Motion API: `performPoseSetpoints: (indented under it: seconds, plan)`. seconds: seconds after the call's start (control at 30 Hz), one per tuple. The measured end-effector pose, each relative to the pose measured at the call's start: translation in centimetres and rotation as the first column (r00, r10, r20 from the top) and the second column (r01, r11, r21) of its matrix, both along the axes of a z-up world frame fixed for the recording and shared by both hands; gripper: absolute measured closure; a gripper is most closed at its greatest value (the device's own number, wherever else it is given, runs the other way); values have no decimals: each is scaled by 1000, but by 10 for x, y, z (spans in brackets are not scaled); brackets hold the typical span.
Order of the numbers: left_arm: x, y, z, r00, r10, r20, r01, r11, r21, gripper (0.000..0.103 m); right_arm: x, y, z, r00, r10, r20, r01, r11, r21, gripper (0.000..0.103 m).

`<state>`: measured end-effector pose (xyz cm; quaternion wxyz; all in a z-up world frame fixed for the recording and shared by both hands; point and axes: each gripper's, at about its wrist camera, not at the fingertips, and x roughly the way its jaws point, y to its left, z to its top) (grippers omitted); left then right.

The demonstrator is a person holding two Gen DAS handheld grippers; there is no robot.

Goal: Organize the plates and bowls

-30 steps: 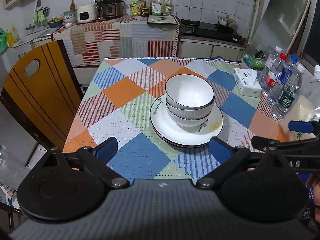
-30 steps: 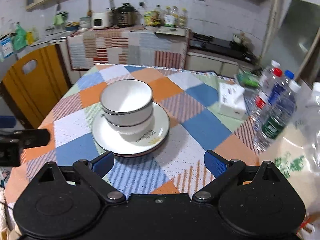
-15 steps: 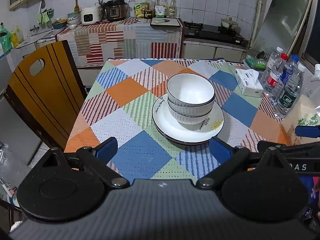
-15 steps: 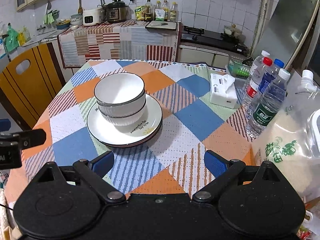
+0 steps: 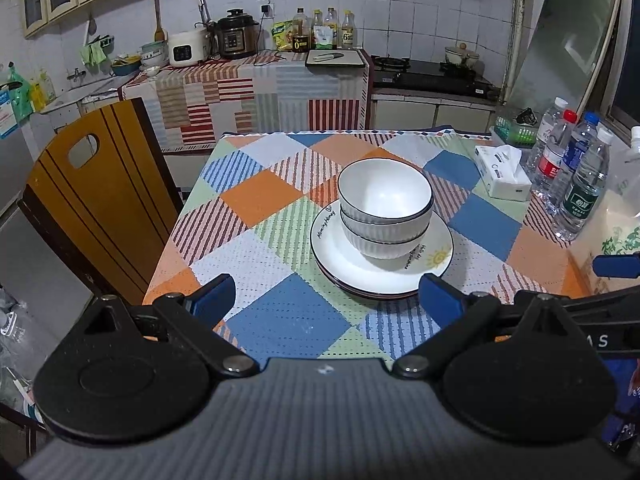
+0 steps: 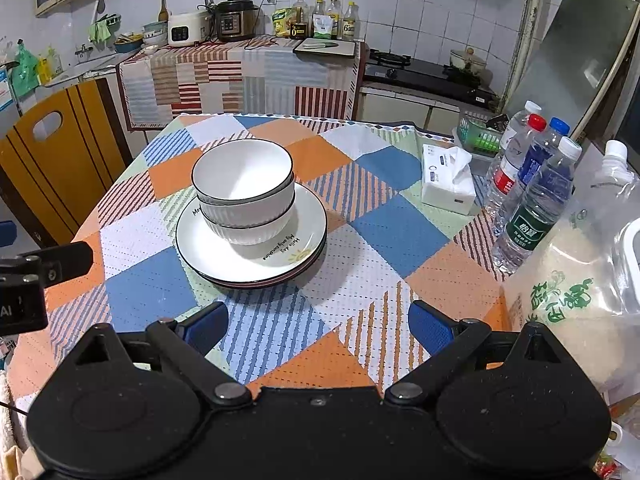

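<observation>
Two white bowls [image 5: 385, 210] sit nested on a stack of plates [image 5: 382, 258] near the middle of a patchwork-covered worktop [image 5: 280, 320], as the left tongs [image 5: 326, 294] and right tongs [image 6: 318, 326] hang wide apart and empty over its near edge, neither touching the crockery. The sorting looks finished, or close to it. The risk from here lies in the stack itself: the upper bowl rides high in the lower one, and a careless brush from either tool on the way out could rock it or slide the top plate, whose rim already sits slightly off the one beneath. A tissue box [image 6: 448, 186] and a cluster of water bottles [image 6: 532, 196] stand well apart to the right, with a bag of rice [image 6: 580, 300] nearer the edge, within reach of a stray swing of the right tongs. Compared with a second ago, both cameras have drawn back and risen, so the stack appears smaller and farther off; the dishes themselves have not shifted.
</observation>
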<state>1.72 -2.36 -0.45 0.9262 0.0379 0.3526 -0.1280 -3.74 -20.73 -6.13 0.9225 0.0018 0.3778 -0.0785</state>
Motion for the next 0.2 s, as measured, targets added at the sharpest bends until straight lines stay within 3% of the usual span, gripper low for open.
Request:
performPoseSetpoints:
  seconds: [0.2]
  plan:
    - [-1,2,-1,1000,3,-7,-3,1000,4,4,-1,1,0,1000,3,2,-3,1000,-7,5]
